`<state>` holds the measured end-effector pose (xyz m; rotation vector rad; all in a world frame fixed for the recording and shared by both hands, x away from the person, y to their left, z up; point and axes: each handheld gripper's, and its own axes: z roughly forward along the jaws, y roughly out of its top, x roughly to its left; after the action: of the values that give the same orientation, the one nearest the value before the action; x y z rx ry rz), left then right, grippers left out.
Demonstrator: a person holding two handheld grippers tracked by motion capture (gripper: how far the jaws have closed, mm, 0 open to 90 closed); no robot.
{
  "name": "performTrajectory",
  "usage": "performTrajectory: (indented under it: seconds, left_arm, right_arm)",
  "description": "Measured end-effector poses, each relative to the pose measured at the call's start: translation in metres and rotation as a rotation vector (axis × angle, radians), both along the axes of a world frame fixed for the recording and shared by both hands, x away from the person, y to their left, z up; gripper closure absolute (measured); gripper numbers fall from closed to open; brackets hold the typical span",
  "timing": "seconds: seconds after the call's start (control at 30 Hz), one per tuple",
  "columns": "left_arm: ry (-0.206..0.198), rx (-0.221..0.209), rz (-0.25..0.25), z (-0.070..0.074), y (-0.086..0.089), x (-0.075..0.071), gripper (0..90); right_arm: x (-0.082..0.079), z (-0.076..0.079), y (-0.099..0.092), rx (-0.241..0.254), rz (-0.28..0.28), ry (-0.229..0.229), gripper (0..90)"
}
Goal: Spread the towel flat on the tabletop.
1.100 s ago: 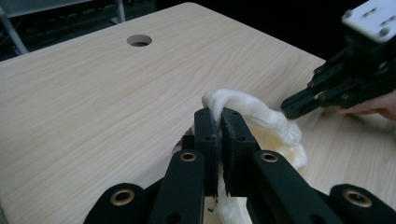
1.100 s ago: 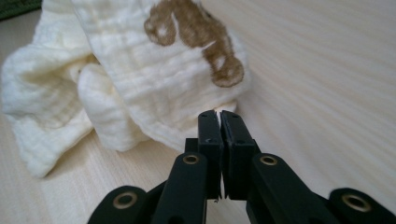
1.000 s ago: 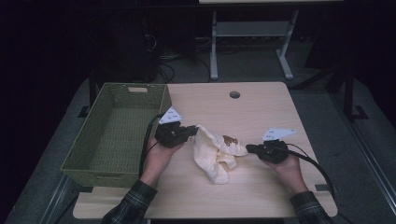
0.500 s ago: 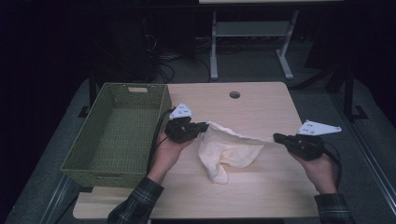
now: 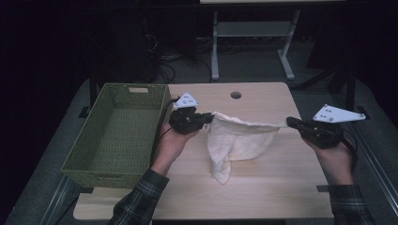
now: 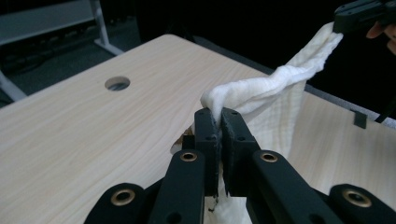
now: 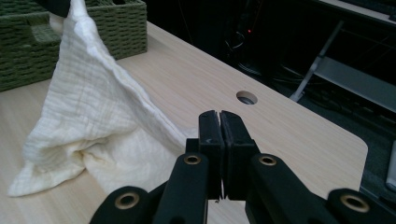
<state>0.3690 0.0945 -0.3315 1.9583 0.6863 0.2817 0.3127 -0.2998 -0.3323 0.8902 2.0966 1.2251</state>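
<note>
Cream muslin cloth (image 5: 239,140) is pinched at opposite corners by the closed left gripper (image 5: 209,117) and right gripper (image 5: 287,123). Both have risen and spread, stretching its top edge taut beside the basket (image 5: 117,131), ready for folding.

The soft cream cloth (image 5: 237,140) is no longer a crumpled heap on the surface; its top edge is now pulled out straight. The right gripper (image 5: 290,123) is higher and farther right, and the left gripper (image 5: 209,118) is a little higher.
</note>
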Motion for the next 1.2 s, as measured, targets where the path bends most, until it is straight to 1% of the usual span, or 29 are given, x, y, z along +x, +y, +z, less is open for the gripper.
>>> performTrajectory:
  seconds: [0.03,0.07,0.1,0.13,0.17,0.2,0.23,0.37,0.43,0.57,0.6,0.63,0.7,0.73,0.77,0.8,0.83,0.87,0.9,0.93,0.97,1.0,1.07,1.1,1.2]
  left_arm:
    - [0.010,0.009,0.005,-0.003,-0.001,0.003,85.8]
    - [0.014,0.016,0.009,-0.006,-0.002,0.005,85.7]
    - [0.020,0.024,0.016,-0.009,-0.003,0.008,85.7]
    - [0.023,0.034,0.021,-0.012,-0.004,0.011,85.7]
    - [0.023,0.040,0.031,-0.014,-0.006,0.014,85.7]
    - [0.030,0.048,0.050,-0.019,-0.008,0.020,85.6]
    - [0.030,0.048,0.050,-0.019,-0.008,0.020,85.7]
    - [0.050,0.058,0.085,-0.031,-0.014,0.034,85.5]
    - [0.059,0.064,0.094,-0.038,-0.016,0.041,85.4]
    - [0.085,0.082,0.097,-0.054,-0.022,0.054,84.9]
    - [0.105,0.097,0.092,-0.062,-0.025,0.060,84.7]
    - [0.105,0.097,0.092,-0.062,-0.025,0.060,84.4]
    - [0.115,0.104,0.090,-0.070,-0.029,0.064,83.9]
    - [0.122,0.126,0.080,-0.077,-0.031,0.068,80.8]
    - [0.122,0.126,0.080,-0.077,-0.031,0.068,78.9]
    - [0.118,0.150,0.082,-0.083,-0.031,0.072,76.0]
    - [0.118,0.150,0.082,-0.083,-0.031,0.072,72.5]
    - [0.119,0.155,0.086,-0.085,-0.031,0.073,72.5]
    - [0.126,0.157,0.087,-0.086,-0.030,0.074,68.2]
    - [0.130,0.156,0.092,-0.088,-0.029,0.073,64.6]
    - [0.129,0.160,0.096,-0.090,-0.028,0.073,64.6]
    - [0.121,0.173,0.092,-0.092,-0.026,0.073,61.7]
    - [0.117,0.198,0.093,-0.097,-0.023,0.074,60.8]
    - [0.119,0.203,0.097,-0.100,-0.022,0.075,59.6]
    - [0.139,0.189,0.099,-0.109,-0.019,0.076,58.4]
  right_arm:
    - [0.000,0.000,0.000,0.000,0.000,0.000,88.1]
    - [0.007,-0.004,0.002,-0.002,-0.009,0.012,88.1]
    - [0.007,-0.004,0.002,-0.002,-0.009,0.012,88.1]
    - [0.011,-0.007,0.002,-0.004,-0.012,0.018,88.2]
    - [0.015,-0.009,0.003,-0.004,-0.017,0.027,88.1]
    - [0.024,-0.014,0.006,-0.011,-0.030,0.042,88.1]
    - [0.024,-0.014,0.006,-0.011,-0.030,0.042,88.1]
    - [0.046,-0.024,0.008,-0.023,-0.048,0.074,88.1]
    - [0.056,-0.028,0.009,-0.022,-0.059,0.095,88.1]
    - [0.075,-0.041,0.011,-0.033,-0.078,0.136,88.1]
    - [0.084,-0.048,0.012,-0.043,-0.086,0.155,88.1]
    - [0.084,-0.048,0.012,-0.043,-0.086,0.155,88.1]
    - [0.091,-0.056,0.013,-0.057,-0.101,0.176,88.1]
    - [0.097,-0.063,0.012,-0.065,-0.111,0.194,88.1]
    - [0.097,-0.063,0.012,-0.065,-0.111,0.194,88.1]
    - [0.101,-0.070,0.009,-0.077,-0.130,0.213,88.1]
    - [0.101,-0.070,0.009,-0.077,-0.130,0.213,88.1]
    - [0.103,-0.073,0.007,-0.076,-0.135,0.223,88.1]
    - [0.105,-0.076,0.005,-0.075,-0.142,0.225,88.1]
    - [0.107,-0.081,0.000,-0.060,-0.149,0.241,88.1]
    - [0.107,-0.081,0.000,-0.060,-0.149,0.241,88.1]
    - [0.107,-0.085,-0.003,-0.047,-0.152,0.249,88.1]
    - [0.107,-0.086,-0.004,-0.051,-0.154,0.247,88.1]
    - [0.107,-0.088,-0.004,-0.043,-0.155,0.249,88.1]
    - [0.106,-0.091,-0.005,-0.042,-0.156,0.250,88.1]
